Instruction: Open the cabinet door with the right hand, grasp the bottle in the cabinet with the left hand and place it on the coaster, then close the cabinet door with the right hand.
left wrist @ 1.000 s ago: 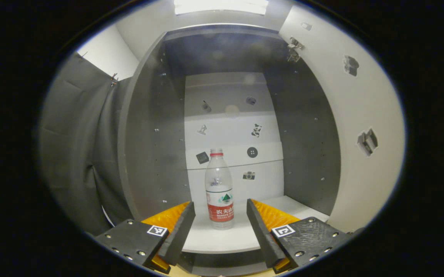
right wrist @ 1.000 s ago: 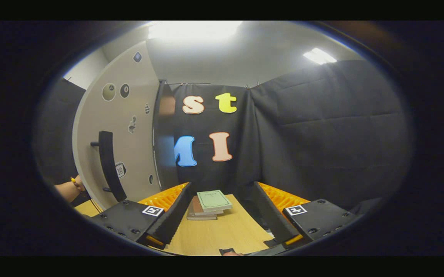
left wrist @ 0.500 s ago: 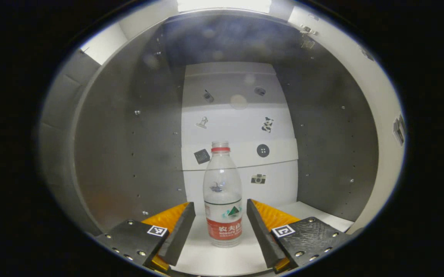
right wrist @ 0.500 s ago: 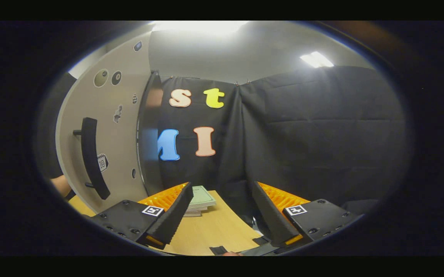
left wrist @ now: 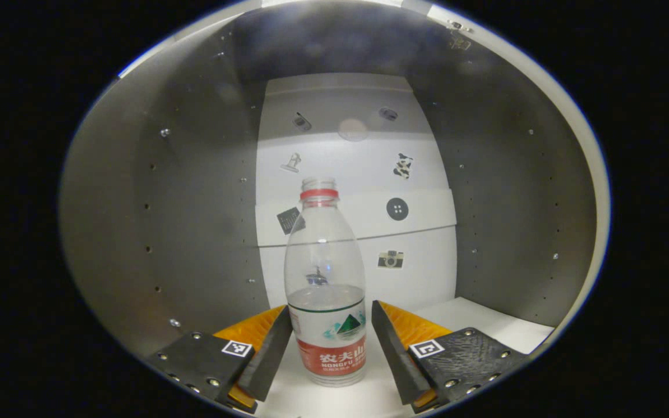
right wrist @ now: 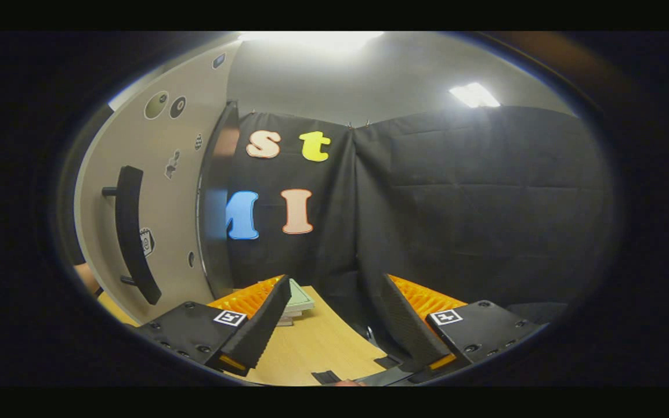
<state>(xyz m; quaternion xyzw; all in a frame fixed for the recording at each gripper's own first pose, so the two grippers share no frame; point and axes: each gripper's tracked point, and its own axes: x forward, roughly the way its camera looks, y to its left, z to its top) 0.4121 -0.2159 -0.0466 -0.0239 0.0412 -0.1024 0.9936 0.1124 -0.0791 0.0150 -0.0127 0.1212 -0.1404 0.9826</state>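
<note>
Closer now than a second ago, my left gripper [left wrist: 328, 348] spread wide, straddling the upright bottle [left wrist: 325, 290], not pinching yet.

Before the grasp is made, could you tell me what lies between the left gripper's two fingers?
The bottle, upright on the cabinet's white shelf, in the left gripper view; fingers open.

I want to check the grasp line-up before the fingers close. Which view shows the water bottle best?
The left gripper view: the water bottle stands upright on the white cabinet shelf, between the open left gripper's fingers, red label and cap ring plain. The right gripper view looks past the open cabinet door toward the booth wall and gives nothing of the bottle.
</note>
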